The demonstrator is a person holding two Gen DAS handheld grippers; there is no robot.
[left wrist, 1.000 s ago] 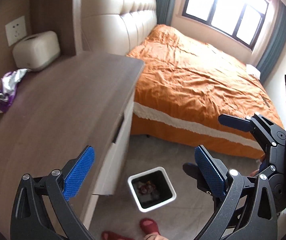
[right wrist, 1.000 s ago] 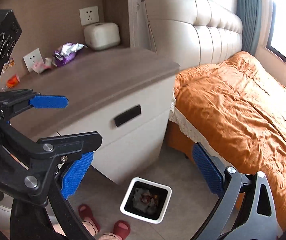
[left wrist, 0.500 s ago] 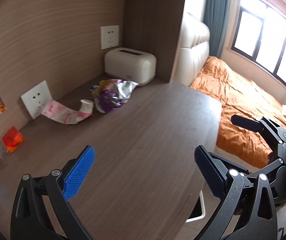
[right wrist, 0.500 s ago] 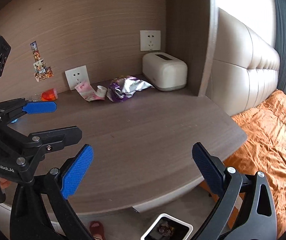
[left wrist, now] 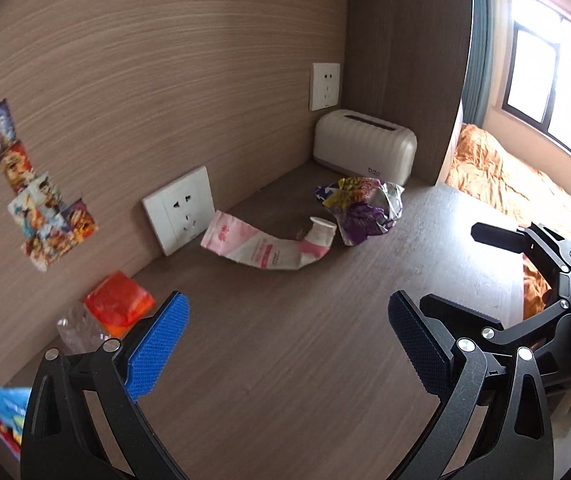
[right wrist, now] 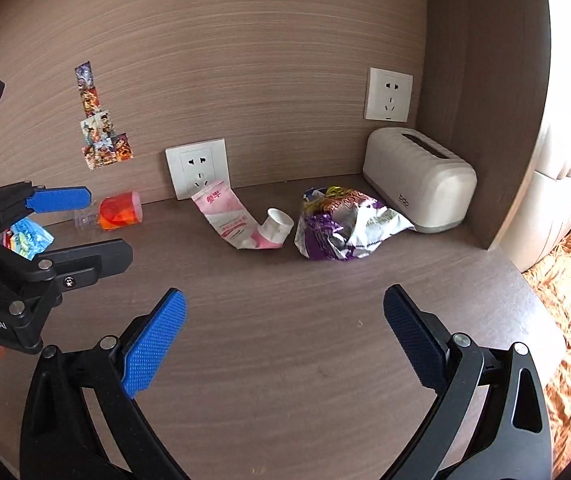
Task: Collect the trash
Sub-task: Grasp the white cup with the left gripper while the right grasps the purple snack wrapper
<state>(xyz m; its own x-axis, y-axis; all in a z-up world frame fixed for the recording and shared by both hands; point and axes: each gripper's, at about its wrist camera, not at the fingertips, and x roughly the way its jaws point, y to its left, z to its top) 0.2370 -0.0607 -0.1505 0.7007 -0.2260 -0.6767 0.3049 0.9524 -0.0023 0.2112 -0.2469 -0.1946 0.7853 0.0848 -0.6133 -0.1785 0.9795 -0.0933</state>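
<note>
Step in hand: approach to the next piece of trash on the desk; nothing is gripped yet.
Left gripper: fingers spread wide, empty, hovering over bare desk in the lower centre of the left view. It also shows at the left edge of the right view.
Right gripper: fingers spread wide, empty, lower centre of its own view. It also shows at the right edge of the left view.
Trash, centre: a flattened pink tube, its tail propped against the lower socket, its open neck just beside the wrapper (crumpled, purple and silver).
Trash, left: an orange-labelled bottle, lying down at the wall, and a blue packet in the left middle of the right view, partly hidden by the left gripper.
Not trash: the tissue box, upper right, touching or nearly touching the wrapper.
Recommended split: right gripper to the wrapper or tube; left gripper to the bottle or packet (each is nearer its own side).
Grip advice: pinch the wrapper at a raised fold, not flat against the desk. Take the tube near its neck, where it looks thickest.
Risk: the wrapper may snag the tube's neck or nudge the box, so lift straight up first.
Bin: not in view now.
</note>
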